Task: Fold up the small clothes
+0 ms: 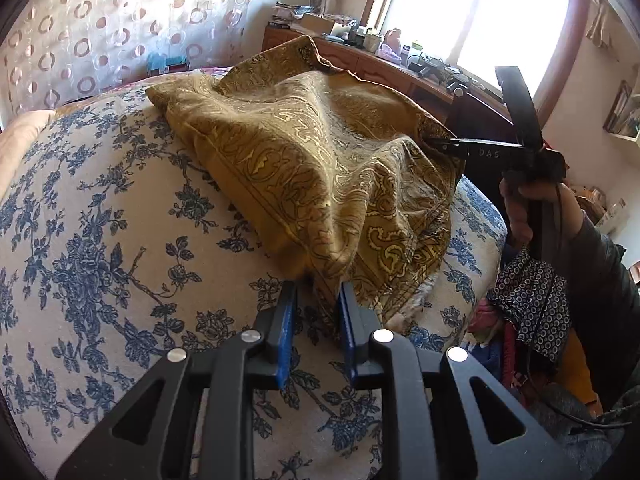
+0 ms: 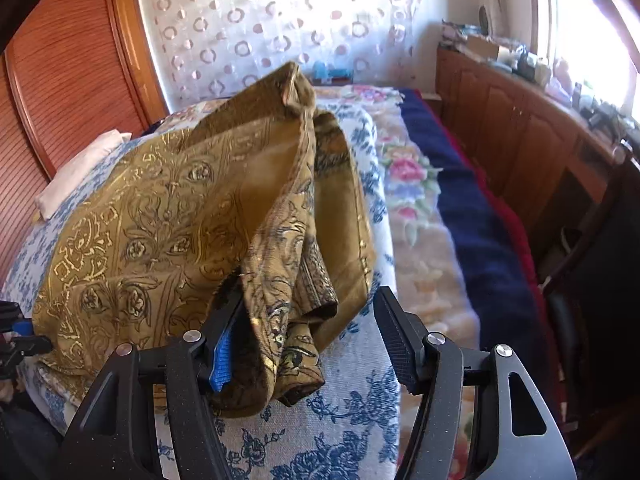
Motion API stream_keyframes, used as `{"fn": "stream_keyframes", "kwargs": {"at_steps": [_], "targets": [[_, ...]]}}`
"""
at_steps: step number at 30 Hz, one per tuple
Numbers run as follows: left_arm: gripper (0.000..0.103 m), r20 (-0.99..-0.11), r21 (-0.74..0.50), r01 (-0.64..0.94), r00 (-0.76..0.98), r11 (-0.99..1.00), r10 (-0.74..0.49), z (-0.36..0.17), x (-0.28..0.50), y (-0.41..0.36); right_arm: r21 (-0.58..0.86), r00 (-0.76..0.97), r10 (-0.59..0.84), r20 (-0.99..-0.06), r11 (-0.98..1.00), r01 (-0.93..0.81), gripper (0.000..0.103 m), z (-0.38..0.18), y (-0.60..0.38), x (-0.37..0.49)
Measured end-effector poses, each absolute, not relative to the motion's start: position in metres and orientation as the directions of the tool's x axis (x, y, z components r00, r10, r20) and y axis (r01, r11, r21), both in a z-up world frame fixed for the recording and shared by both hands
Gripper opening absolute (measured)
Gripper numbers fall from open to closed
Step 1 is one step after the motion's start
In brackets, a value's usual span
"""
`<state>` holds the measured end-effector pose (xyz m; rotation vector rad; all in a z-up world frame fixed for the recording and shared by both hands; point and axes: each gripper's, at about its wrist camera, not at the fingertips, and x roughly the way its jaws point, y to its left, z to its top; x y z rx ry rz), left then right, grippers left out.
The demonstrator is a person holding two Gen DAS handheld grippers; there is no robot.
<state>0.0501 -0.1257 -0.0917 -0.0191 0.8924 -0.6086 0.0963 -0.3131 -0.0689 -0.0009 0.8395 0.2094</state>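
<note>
Black gripper arms with blue pads fill the bottom of both wrist views. On the left gripper point(image 1: 318, 292) the jaws are set narrow, a slim gap showing between the pads, and the near corner of a mustard-gold patterned cloth point(image 1: 320, 168) hangs down to the fingertips. Whether that corner is actually pinched cannot be told, as the tips are partly hidden by the fabric. On the right gripper point(image 2: 310, 308) the jaws are held wide apart. A bunched fold of the same cloth point(image 2: 192, 216) is draped against the blue-padded finger point(image 2: 222, 354), while the other finger point(image 2: 394, 328) stands clear of the fabric, so nothing is clamped.

The cloth is spread in a loose heap on a bedcover printed with blue flowers point(image 1: 100, 220), with one far corner raised in a peak and ridges running toward each gripper. In the left wrist view the right gripper point(image 1: 434, 145) is seen side-on at the far right edge of the cloth, gripped by a hand point(image 1: 520, 208) in a dark sleeve.

A pile of other clothes point(image 1: 528, 304), including a dark dotted piece, is seen below that hand, beside the bed. A pink floral blanket point(image 2: 416, 184) and a dark blue one point(image 2: 480, 224) lie along the far side of the bed. A wooden cabinet point(image 2: 520, 128) loaded with small items runs beneath a bright window point(image 1: 500, 12), and a curtain with ring patterns point(image 1: 100, 32) hangs behind the bed.
</note>
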Motion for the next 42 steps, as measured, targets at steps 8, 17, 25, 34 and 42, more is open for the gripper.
{"fn": "stream_keyframes", "kwargs": {"at_steps": [8,17,25,34,42], "targets": [[0.02,-0.725,-0.257,0.489,0.472,0.834,-0.501,-0.093,0.051,-0.128,0.152,0.634,0.236,-0.737,0.971,-0.186,0.063,-0.073,-0.32,0.096],[0.02,-0.725,-0.257,0.489,0.472,0.833,-0.501,-0.094,0.051,-0.127,0.18,0.709,0.241,-0.662,0.97,-0.162,0.079,-0.055,-0.323,0.075],[0.02,-0.724,-0.256,0.491,0.474,0.833,-0.502,-0.093,0.053,-0.129,0.091,0.716,0.178,-0.675,0.983,-0.158,0.085,-0.055,-0.31,0.076],[0.002,-0.683,-0.28,0.536,0.472,0.797,-0.557,-0.088,0.048,-0.129,0.142,0.649,0.223,-0.727,0.974,-0.175,0.055,-0.074,-0.313,0.087],[0.001,-0.585,-0.302,0.538,0.547,0.787,-0.598,-0.05,0.043,-0.104,0.176,0.621,0.301,-0.724,0.951,-0.256,0.007,-0.062,-0.304,0.078]]}}
